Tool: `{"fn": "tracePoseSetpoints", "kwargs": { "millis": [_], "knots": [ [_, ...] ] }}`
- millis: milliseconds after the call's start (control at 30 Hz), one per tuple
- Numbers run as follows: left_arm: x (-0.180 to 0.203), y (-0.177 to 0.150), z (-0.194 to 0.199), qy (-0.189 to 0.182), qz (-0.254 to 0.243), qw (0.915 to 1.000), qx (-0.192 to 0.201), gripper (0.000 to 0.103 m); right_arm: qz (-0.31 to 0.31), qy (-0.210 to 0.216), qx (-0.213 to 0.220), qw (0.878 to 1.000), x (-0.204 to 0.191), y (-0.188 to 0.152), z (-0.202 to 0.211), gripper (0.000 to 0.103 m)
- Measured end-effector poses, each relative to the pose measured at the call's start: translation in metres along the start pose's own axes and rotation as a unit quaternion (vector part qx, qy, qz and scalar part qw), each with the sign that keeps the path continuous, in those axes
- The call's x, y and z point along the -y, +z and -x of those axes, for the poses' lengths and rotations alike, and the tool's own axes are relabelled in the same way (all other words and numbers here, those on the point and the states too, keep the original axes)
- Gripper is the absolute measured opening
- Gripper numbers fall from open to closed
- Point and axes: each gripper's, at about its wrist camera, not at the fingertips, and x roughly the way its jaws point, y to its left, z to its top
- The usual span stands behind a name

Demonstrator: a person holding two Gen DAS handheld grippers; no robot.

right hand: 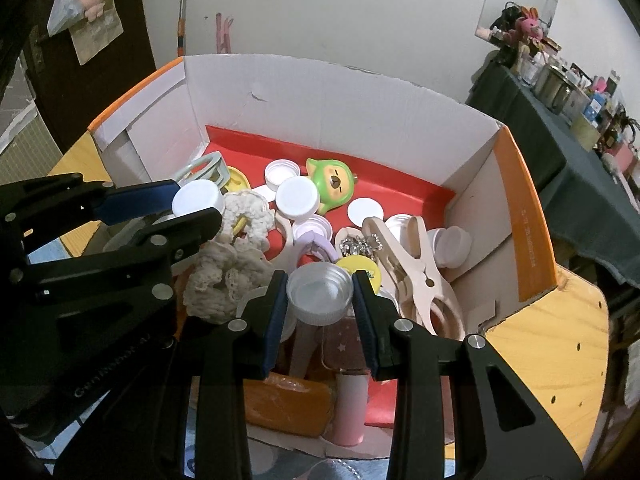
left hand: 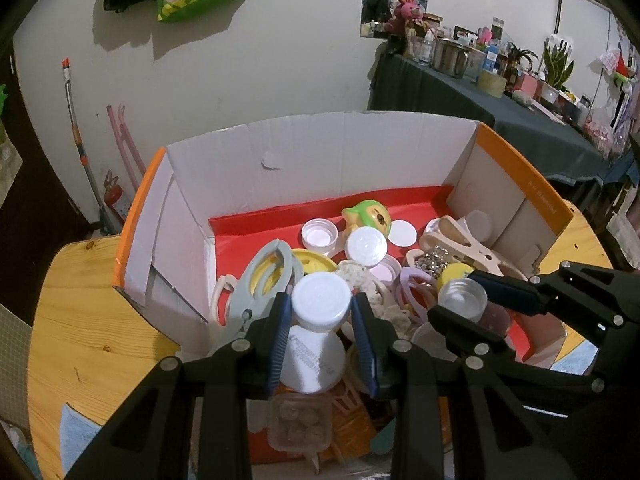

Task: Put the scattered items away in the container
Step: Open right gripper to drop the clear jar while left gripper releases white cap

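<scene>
Nearest the left wrist camera, a white-capped bottle (left hand: pixel 318 336) is being pinched at its cap by the left tool (left hand: pixel 320 312), both pads pressed against the cap's ribbed sides. In the right wrist view, an uncapped clear jar (right hand: pixel 320 294) is being gripped at its threaded mouth by the right tool (right hand: pixel 320 294), its pinkish body hanging below. Both things are being held over the near end of the cardboard box (left hand: pixel 320 152), which is standing on the wooden desk (left hand: pixel 92 320).

Just beyond, the box is being crowded by a lace cloth (right hand: pixel 228 276), large beige pegs (right hand: pixel 416 264), a grey clip (left hand: pixel 266 280) and loose white lids (left hand: pixel 366 246); farther back a green toy (right hand: pixel 332 184) is lying on the red lining.

Risk is being judged here: the two tools are being held just beside each other, so a collision could be caused by either releasing carelessly. The open jar could be tipped on the uneven heap, and any contents spilled. The bottle, being held only by its cap, could be swung or twisted loose
</scene>
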Motion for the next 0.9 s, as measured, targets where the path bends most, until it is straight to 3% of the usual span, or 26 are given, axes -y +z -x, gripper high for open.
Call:
{"fn": "tracePoseSetpoints", "kwargs": {
  "millis": [600,700,900],
  "knots": [
    [0.0013,-0.0022,-0.0011,-0.001,0.001,1.0000,-0.001,0.034,0.007,-0.008,0.004,1.000,-0.0033,-0.0026,0.0001,0.032],
    [0.0014,-0.0031,-0.0014,0.001,0.001,1.0000,-0.003,0.034,0.007,-0.010,0.003,1.000,-0.0039,-0.0030,0.0000,0.058],
    [0.0002,-0.0040,-0.0022,0.002,0.001,1.0000,-0.004,0.034,0.012,-0.015,0.006,1.000,-0.0057,-0.0045,0.0006,0.061]
  ]
}}
